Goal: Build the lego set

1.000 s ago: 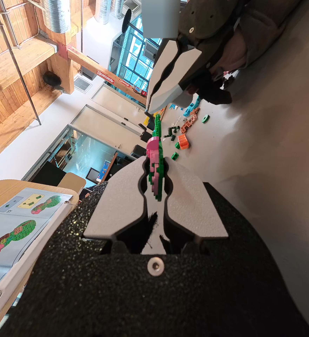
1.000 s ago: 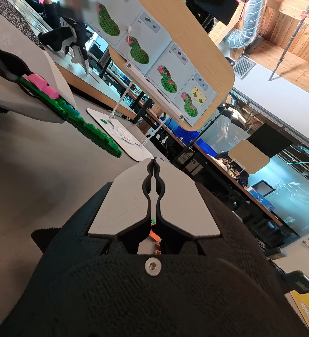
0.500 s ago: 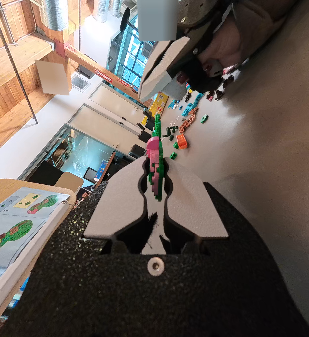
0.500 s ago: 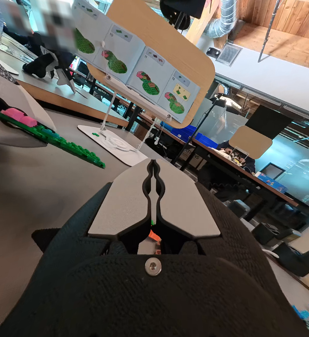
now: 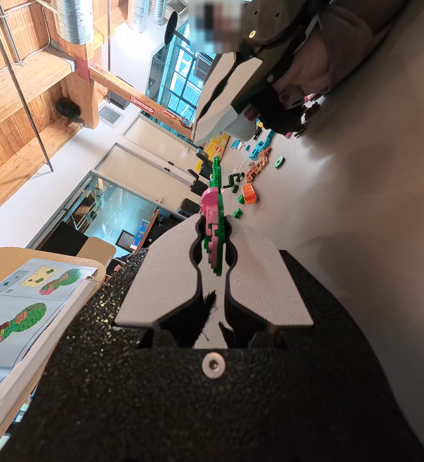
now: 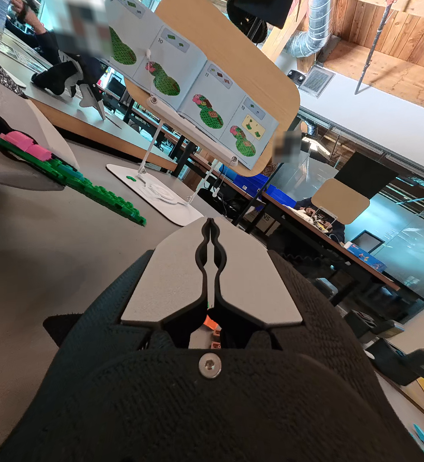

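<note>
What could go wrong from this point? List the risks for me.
1. The left gripper pinches the green and pink plate assembly only at its pink end; the long green part juts out unsupported, so pressing a brick there might lever it loose.
2. The right gripper is shut and seems empty, so it has to reopen for the next piece.
3. The loose bricks lie crowded together; a neighbour could get nudged or picked by mistake.

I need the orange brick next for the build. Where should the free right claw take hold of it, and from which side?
Probably from above, across the orange brick's two long flat sides. It lies alone on the table, apart from the brown pieces, leaving room for the right claw.
</note>
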Demonstrator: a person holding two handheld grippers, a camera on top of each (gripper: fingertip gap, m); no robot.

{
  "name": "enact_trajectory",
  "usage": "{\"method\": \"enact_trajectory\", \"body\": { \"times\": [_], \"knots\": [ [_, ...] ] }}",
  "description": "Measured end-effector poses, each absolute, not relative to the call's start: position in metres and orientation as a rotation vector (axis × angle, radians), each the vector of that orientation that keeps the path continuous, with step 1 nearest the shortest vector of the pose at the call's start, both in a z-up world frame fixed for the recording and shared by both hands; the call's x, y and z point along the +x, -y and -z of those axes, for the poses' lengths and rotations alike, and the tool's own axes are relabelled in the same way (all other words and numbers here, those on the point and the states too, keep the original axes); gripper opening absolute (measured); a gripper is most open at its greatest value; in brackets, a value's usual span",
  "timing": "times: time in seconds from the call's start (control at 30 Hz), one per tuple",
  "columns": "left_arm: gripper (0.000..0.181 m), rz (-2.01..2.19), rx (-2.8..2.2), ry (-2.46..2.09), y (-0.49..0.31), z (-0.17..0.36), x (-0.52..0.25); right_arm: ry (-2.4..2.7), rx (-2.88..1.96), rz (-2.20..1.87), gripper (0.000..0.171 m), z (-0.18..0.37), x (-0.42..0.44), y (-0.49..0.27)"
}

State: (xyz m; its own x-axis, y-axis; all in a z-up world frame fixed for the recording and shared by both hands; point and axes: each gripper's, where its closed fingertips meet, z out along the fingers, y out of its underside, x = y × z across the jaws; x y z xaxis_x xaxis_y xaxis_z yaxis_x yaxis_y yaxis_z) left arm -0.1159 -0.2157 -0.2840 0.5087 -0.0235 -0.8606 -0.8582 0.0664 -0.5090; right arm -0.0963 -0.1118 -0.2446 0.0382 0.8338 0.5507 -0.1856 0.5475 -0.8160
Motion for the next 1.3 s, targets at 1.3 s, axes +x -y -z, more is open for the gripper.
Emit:
{"method": "enact_trajectory", "body": {
  "times": [1.3],
  "knots": [
    [0.013, -0.78, -1.357, -0.877, 0.216, 0.286, -0.112, 1.343, -0.601, -0.891, 0.0, 0.236, -0.078, 0.137]
  ]
}}
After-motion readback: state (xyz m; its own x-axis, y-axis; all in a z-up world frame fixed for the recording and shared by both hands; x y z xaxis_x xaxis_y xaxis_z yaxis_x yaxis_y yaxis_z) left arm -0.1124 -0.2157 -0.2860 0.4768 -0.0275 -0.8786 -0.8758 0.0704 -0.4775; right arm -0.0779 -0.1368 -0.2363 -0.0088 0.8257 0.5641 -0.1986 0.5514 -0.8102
